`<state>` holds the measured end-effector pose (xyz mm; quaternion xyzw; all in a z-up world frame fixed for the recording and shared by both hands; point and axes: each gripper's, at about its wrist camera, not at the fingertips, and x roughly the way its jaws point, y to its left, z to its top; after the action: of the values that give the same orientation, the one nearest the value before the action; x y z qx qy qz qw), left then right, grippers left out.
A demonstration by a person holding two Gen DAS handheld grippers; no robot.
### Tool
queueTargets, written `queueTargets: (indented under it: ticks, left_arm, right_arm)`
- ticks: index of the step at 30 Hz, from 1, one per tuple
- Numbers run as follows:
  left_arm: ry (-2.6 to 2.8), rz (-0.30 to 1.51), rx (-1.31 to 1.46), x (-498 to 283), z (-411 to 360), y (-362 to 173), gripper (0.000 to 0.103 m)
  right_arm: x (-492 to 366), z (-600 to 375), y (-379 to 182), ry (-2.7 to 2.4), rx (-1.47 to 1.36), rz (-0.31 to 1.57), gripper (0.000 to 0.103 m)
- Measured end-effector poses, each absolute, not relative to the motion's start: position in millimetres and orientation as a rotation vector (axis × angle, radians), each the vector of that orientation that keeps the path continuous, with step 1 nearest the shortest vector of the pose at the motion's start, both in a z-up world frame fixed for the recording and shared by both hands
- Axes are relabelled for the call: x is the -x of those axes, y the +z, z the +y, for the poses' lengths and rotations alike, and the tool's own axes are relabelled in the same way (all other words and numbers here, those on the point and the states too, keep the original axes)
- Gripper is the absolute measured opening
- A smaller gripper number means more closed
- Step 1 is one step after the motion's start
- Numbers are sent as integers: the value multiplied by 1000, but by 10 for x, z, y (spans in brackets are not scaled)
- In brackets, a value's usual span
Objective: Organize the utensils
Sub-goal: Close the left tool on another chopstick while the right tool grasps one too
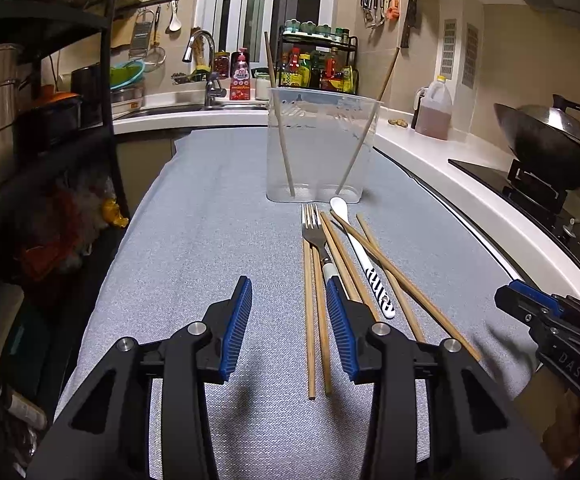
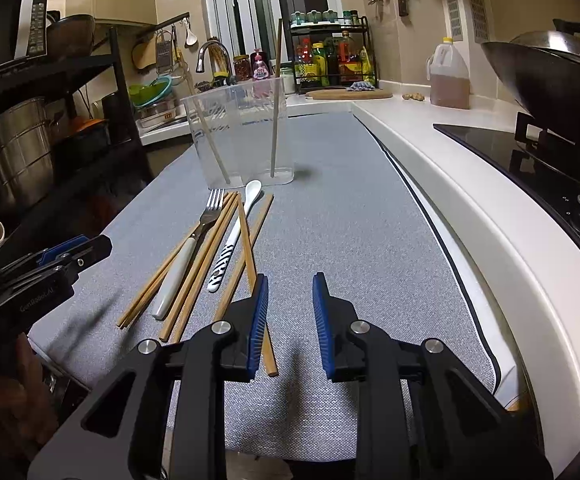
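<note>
A clear plastic tub stands on the grey cloth-covered surface, with two wooden chopsticks leaning inside it. Just before the tub lie a white-handled metal fork, a white ceramic spoon and loose wooden chopsticks, heaped together. Behind the tub stands a black wire spice rack.

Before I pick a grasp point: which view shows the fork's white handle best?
The right wrist view: the fork lies with its whole white handle exposed among the chopsticks. In the left wrist view the fork shows its tines, but the left hand-held gripper covers most of the handle.
</note>
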<state>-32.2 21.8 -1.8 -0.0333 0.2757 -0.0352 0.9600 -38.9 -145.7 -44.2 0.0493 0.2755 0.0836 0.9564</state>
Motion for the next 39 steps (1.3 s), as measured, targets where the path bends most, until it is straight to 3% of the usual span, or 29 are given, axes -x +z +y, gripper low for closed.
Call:
queueTargets:
  ticks: [4, 8, 30, 34, 39]
  left_arm:
    - [-79, 563, 71, 329, 218, -30, 34]
    - [-99, 587, 86, 318, 236, -81, 21]
    - [-113, 743, 104, 181, 196, -400, 16]
    - [-107, 744, 93, 178, 186, -390, 16]
    - [-110, 743, 95, 175, 183, -382, 15]
  right_arm:
    - [372, -1461, -480, 174, -105, 572, 23]
    - [352, -1441, -510, 185, -101, 587, 23]
    - [208, -1178, -781, 242, -5, 694, 23]
    - [190, -1150, -774, 247, 12, 690, 9]
    - [210, -1134, -765, 252, 34, 683, 7]
